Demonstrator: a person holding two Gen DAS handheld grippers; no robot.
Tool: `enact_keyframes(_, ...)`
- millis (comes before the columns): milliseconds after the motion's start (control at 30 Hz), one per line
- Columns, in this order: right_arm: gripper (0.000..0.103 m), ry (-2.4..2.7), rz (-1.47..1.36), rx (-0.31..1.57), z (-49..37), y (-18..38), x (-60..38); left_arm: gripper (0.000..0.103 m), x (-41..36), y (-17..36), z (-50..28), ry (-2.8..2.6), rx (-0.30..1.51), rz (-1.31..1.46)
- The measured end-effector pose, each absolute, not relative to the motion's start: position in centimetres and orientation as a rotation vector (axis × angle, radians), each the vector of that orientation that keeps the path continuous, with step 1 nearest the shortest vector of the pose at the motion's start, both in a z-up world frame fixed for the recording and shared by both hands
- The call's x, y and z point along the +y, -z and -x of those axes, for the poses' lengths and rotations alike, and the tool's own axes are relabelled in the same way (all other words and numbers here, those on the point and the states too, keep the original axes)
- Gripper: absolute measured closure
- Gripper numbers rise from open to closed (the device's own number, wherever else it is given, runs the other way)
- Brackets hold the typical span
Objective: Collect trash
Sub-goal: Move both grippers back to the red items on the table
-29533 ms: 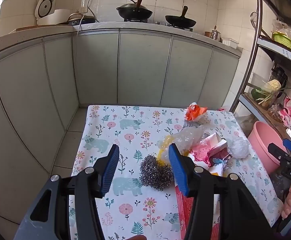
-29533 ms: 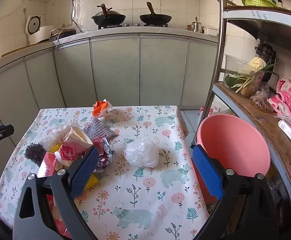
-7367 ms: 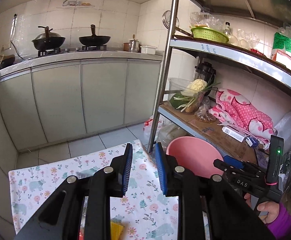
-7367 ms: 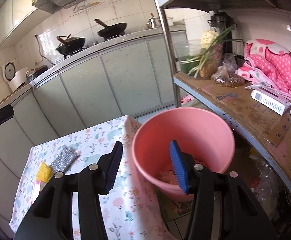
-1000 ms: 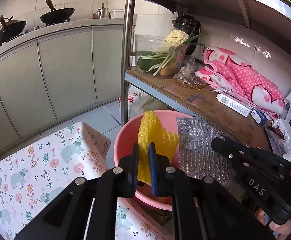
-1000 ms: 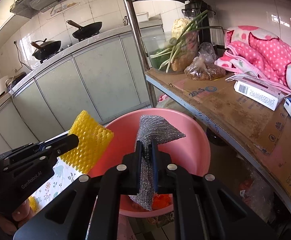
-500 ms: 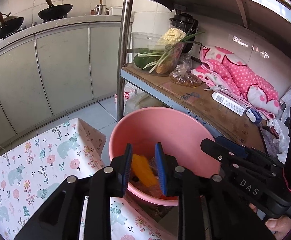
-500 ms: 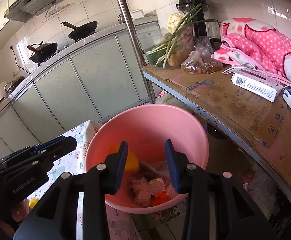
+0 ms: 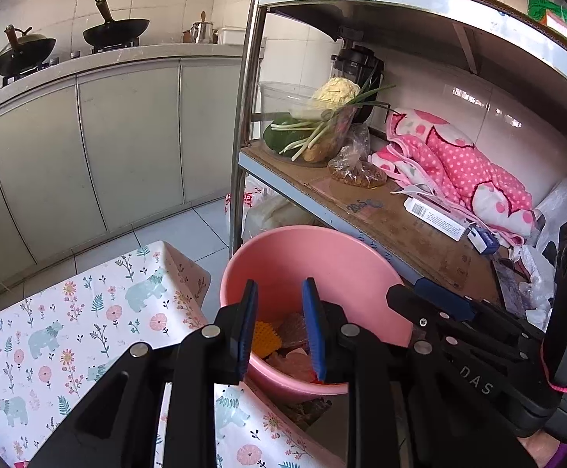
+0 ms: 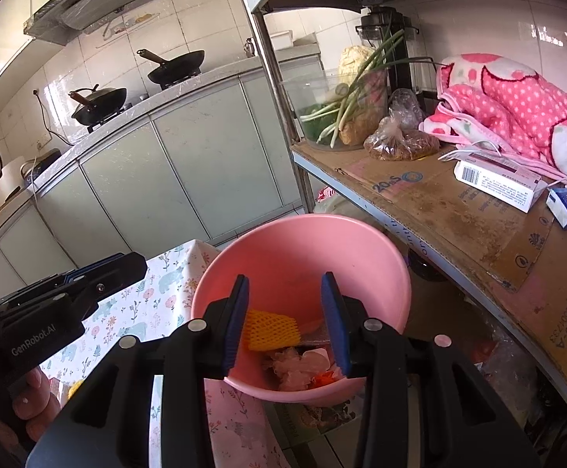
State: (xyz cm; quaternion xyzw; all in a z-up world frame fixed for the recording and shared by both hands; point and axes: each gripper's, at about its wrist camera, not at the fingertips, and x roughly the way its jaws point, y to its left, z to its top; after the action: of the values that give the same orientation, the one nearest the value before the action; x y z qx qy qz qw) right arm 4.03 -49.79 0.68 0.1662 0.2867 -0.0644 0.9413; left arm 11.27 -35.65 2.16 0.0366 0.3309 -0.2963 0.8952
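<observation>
Metal shelf rack fills the right side; its cardboard-lined shelf carries a pink polka-dot blanket, a clear tub of scallions and cauliflower, a knotted bag of brown food and a white barcode box.

Desk with floral bear-print cloth sits at lower left, its corner just beside the bin.

Pink plastic bin stands on the floor between the desk corner and the rack. Trash lies in its bottom: yellow foam fruit net on the left side, crumpled pinkish plastic nearer the front, an orange scrap at the front wall.

Left claw hangs over the bin's near rim, blue pads apart, nothing between them.

Right claw hangs over the bin mouth, pads wider apart, also empty.

Two woks sit on the far stove.
</observation>
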Motion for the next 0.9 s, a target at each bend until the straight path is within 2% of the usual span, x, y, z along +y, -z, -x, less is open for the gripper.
enact_keyframes(400,0.064,0.070,-0.308,0.541,-1.3,-3.0,-46.9,0.080,-32.9,-5.1,-7.9,0.627,0.653,-0.058)
enact_keyframes(900,0.063,-0.061,-0.244,0.527,2.1,-4.5,-41.4,0.080,-25.3,-7.3,-3.0,0.545,0.589,-0.029)
